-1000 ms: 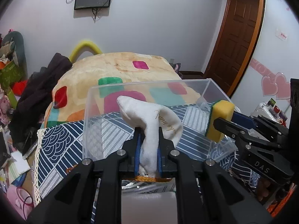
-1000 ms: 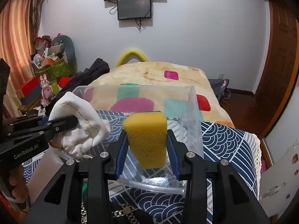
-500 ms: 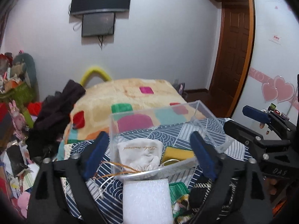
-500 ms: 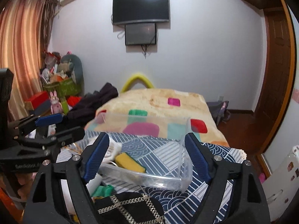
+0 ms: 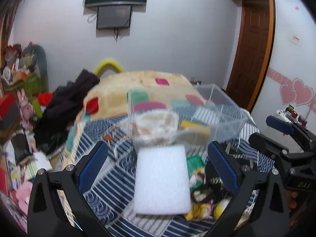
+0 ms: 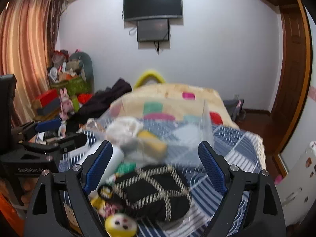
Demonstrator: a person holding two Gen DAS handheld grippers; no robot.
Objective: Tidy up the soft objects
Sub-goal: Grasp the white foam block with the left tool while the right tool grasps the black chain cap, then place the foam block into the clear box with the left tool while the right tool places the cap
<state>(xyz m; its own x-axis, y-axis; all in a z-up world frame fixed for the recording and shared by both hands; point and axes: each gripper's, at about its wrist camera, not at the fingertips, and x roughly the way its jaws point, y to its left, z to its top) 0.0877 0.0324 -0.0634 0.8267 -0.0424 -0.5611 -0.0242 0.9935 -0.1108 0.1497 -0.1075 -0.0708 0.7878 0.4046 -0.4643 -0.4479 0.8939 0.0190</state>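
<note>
Bed (image 5: 142, 83) with the patchwork blanket fills the back of both views. In front of it sits the table (image 5: 110, 179), covered by a blue-and-white patterned cloth.

Clear plastic box (image 5: 227, 116) sits on the table cloth, open top. Both views are motion-blurred around it.

White foam block (image 5: 162, 179) lies flat on the cloth just in front of the box, between the fingers of the left tongs (image 5: 158, 169). Nothing is touching it.

Black pouch with braided trim (image 6: 156, 189) lies on the cloth in front of the box, between the fingers of the right tongs (image 6: 156, 167).

White drawstring pouch (image 5: 158, 124) is inside the box, left side. Yellow sponge (image 5: 193, 128) is inside the box too, just to the right of the pouch.

Small plush toys (image 6: 110, 211), yellow and pink, are heaped beside the black pouch. A green item (image 5: 194, 163) is next to the foam block; too blurred to ID.

Left tongs: spread wide, holding nothing. Right tongs: spread wide as well, holding nothing. Both hang above the cloth short of the box; the right one's body also shows at the right edge of the left view.
</note>
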